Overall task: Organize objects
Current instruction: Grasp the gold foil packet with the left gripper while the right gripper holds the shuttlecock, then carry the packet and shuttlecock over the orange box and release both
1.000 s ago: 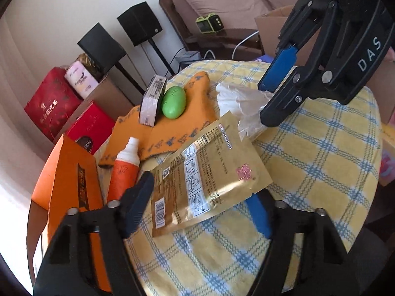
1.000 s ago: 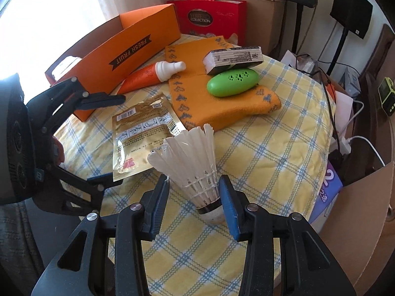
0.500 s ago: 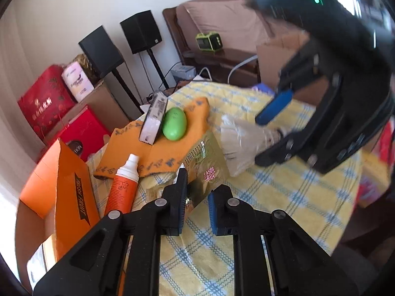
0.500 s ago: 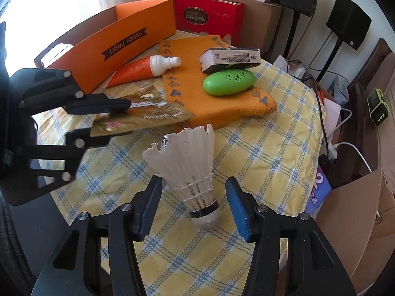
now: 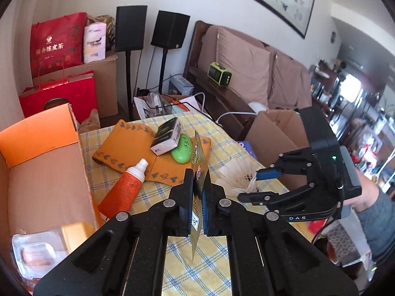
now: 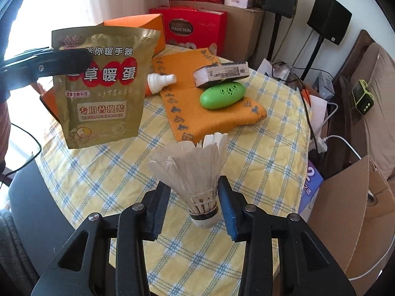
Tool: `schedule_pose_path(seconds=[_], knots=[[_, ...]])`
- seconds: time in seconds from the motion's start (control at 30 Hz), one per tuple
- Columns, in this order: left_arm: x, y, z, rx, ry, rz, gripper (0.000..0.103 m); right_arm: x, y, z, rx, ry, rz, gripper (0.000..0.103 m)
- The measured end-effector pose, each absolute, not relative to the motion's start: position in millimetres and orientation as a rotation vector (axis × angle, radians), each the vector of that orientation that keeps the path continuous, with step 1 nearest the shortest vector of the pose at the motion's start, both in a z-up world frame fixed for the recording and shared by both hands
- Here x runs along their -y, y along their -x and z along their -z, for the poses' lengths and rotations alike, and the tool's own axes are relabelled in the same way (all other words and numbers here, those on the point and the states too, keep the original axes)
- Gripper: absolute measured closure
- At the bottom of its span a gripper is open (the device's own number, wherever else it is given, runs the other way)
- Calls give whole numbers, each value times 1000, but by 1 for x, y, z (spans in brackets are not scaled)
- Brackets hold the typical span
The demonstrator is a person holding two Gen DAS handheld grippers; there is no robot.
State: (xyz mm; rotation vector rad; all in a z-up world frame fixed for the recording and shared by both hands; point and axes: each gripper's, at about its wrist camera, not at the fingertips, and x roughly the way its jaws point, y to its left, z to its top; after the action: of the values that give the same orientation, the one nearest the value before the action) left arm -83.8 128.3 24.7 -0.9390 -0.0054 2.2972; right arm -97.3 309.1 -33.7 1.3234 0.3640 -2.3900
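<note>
My left gripper [image 5: 197, 185] is shut on a gold foil packet [image 5: 199, 172] and holds it edge-on, lifted above the yellow checked tablecloth [image 5: 212, 259]. In the right wrist view the packet [image 6: 98, 86] hangs in the air at the left, clamped by the left gripper's fingers [image 6: 61, 60]. My right gripper [image 6: 193, 202] is open around a white feather shuttlecock [image 6: 195, 172] that stands on its cork on the table; the pads are close to it on both sides. The shuttlecock [image 5: 234, 180] and right gripper [image 5: 259, 185] also show in the left wrist view.
An orange cloth [image 6: 197, 103] carries a green oval case [image 6: 222, 95] and a small box [image 6: 222, 72]. An orange tube [image 5: 123, 190] lies beside an open orange carton [image 5: 44, 172]. A brown cardboard box [image 6: 350, 222] stands to the right of the table. Speakers and red gift boxes stand behind.
My left gripper closed on the gold packet and raised it off the table, turning it upright. My right gripper stayed open around the shuttlecock, moving slightly in.
</note>
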Motion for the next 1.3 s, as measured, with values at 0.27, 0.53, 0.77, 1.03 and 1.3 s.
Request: schedule_pose_path(seconds=[0.27, 0.53, 0.77, 1.03, 1.3], knots=[[-93, 89, -54, 77, 901, -2345, 98, -291, 86, -6, -286, -1263, 2428, 64], [-46, 97, -91, 92, 857, -2438, 98, -255, 93, -34, -209, -1223, 2422, 63], [0, 108, -107, 90, 852, -2557, 98, -209, 106, -51, -219, -1160, 2391, 63], [33, 138, -90, 79, 951, -2589, 98, -158, 126, -68, -231, -1097, 2331, 63], [54, 178, -55, 17, 1139, -2521, 98, -117, 150, -59, -223, -1097, 2310, 63]])
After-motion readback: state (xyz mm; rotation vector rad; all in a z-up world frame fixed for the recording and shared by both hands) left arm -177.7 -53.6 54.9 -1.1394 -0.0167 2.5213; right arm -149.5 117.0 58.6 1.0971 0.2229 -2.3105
